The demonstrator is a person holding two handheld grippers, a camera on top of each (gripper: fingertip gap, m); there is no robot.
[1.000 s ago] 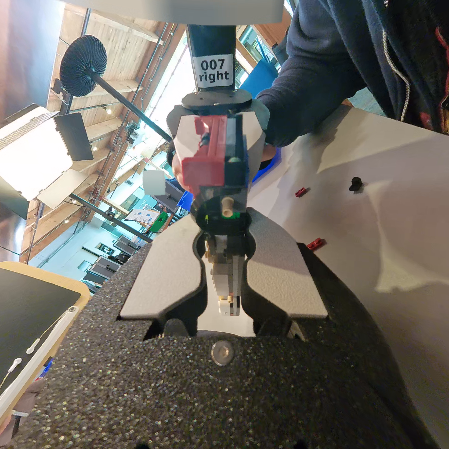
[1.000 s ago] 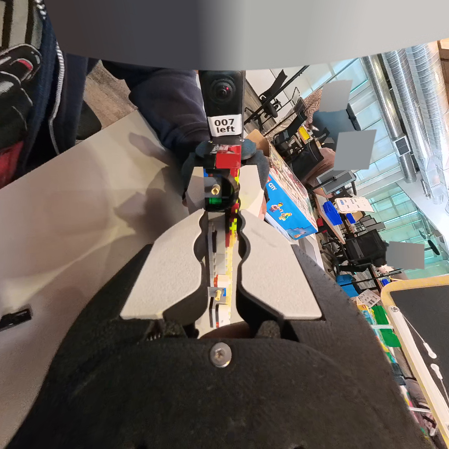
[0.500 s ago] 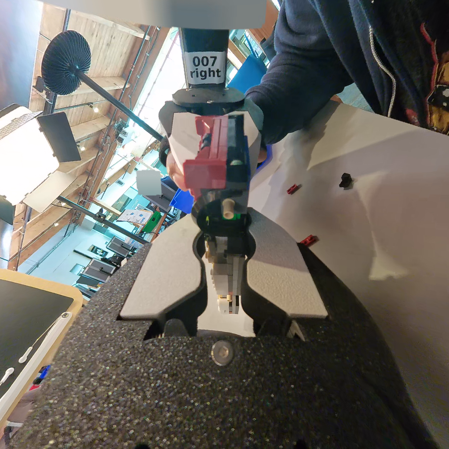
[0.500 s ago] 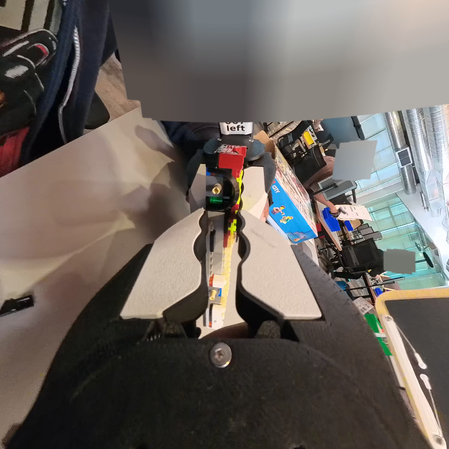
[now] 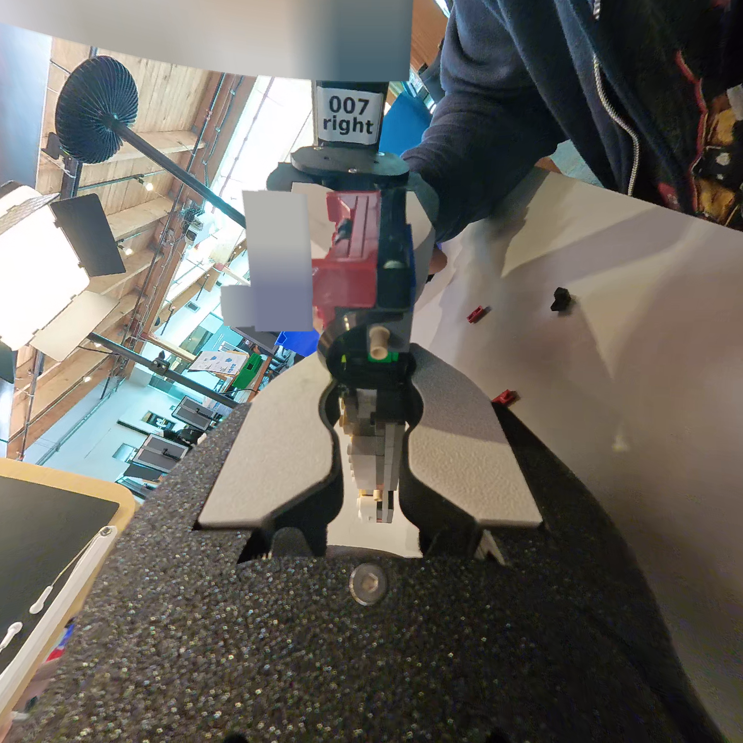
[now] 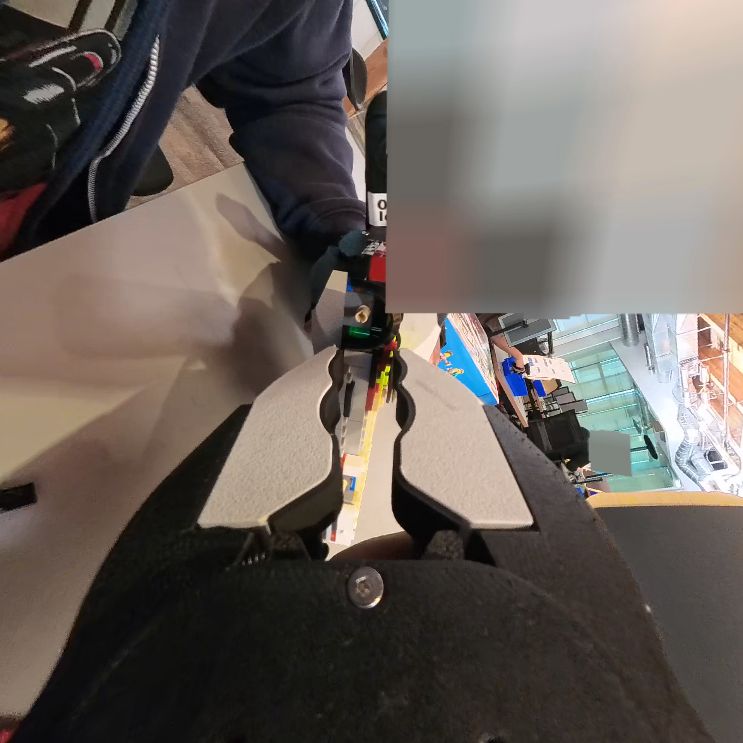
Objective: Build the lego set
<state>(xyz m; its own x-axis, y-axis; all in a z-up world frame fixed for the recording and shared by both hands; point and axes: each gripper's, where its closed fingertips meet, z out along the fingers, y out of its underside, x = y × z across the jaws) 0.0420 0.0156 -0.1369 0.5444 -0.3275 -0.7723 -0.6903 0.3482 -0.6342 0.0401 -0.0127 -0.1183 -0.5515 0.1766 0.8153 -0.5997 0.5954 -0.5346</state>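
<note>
Your left gripper (image 5: 372, 386) and your right gripper (image 6: 364, 362) face each other tip to tip above the white table (image 5: 603, 362), and one long toy brick model (image 5: 374, 454) runs between them, lying lengthwise down both sets of fingers. From your left wrist you see its grey and white bricks sitting between the fingers, a black round part with a tan peg (image 5: 378, 341) and a green brick just past the tips, and a red and black block (image 5: 354, 261) beyond that, inside the far gripper. From your right wrist the same model shows a red and yellow stepped edge (image 6: 380, 386) against the right-hand pad. Both grippers are partly closed and clamped on the model, the pads pressing its sides near the tips.

The table edge runs close behind your sleeve (image 5: 482, 140). On the table, off to the side, lie two small red bricks (image 5: 476, 314) and (image 5: 504, 397) and a small black piece (image 5: 560, 298), all well apart from the grippers; the surface near them is open
</note>
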